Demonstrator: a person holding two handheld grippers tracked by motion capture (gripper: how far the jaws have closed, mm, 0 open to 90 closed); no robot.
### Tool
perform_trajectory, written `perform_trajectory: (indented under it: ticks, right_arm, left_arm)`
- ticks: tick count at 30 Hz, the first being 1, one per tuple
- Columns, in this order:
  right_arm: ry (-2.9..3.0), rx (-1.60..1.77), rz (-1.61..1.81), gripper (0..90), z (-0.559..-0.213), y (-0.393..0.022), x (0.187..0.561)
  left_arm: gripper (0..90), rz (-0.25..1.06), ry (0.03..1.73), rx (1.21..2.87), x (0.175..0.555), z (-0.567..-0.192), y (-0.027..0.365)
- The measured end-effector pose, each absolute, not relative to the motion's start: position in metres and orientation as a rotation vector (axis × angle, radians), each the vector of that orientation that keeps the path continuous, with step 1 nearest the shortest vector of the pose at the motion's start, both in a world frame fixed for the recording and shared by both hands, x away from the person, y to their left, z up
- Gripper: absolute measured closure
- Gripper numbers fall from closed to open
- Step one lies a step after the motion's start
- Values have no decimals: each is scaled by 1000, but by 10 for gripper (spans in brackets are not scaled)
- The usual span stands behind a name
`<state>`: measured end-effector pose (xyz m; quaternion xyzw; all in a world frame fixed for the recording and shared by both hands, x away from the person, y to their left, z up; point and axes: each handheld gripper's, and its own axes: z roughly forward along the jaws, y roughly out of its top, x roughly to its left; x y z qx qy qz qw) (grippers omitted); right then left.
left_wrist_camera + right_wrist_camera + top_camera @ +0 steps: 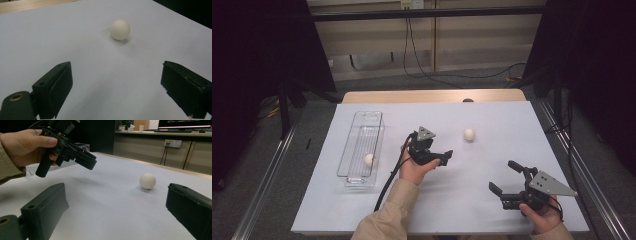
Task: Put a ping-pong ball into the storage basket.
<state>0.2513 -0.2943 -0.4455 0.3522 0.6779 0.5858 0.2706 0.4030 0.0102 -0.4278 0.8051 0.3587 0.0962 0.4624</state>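
White ball [469, 134] rests loose on the desk [492, 210], ahead of the left claw [438, 156], jaws spread, empty. Likely step: straddle it squarely before closing, lest it roll. Right claw [506, 181] waits released.

The left claw [113, 87] is held above the white worktop [62, 42], its two black jaws spread wide with nothing between them. One jaw rises at lower left, the other at lower right. A cream-white ball [120, 29] rests on the worktop ahead of the jaws, well apart from both, casting a faint shadow. A strip of bare wood [30, 5] shows along the far edge at upper left.
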Motion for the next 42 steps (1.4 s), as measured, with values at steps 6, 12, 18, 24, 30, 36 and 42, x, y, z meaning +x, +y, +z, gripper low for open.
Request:
perform_trajectory:
  ticks: [6, 12, 18, 24, 30, 36, 42]
  right_arm:
    - [1826, 951, 1578, 29, -446, -294, 251]
    - [1826, 950, 1581, 30, -446, -294, 251]
    - [1827, 951, 1581, 29, -446, -294, 251]
    - [1827, 949, 1581, 29, -446, -294, 252]
    - [1828, 949, 1580, 30, -446, -294, 252]
    - [1830, 948, 1580, 29, -446, -294, 252]
    - [1827, 950, 1582, 29, -446, -293, 252]
  left_arm:
    - [106, 232, 886, 1976, 404, -430, 8]
    - [107, 230, 887, 1976, 405, -431, 6]
    - [107, 230, 883, 1970, 405, -429, 4]
    - [107, 235, 882, 1973, 407, -428, 2]
    - [107, 234, 886, 1971, 409, -429, -1]
    - [107, 235, 882, 1971, 410, -429, -5]
    - [107, 233, 874, 1976, 413, -428, -10]
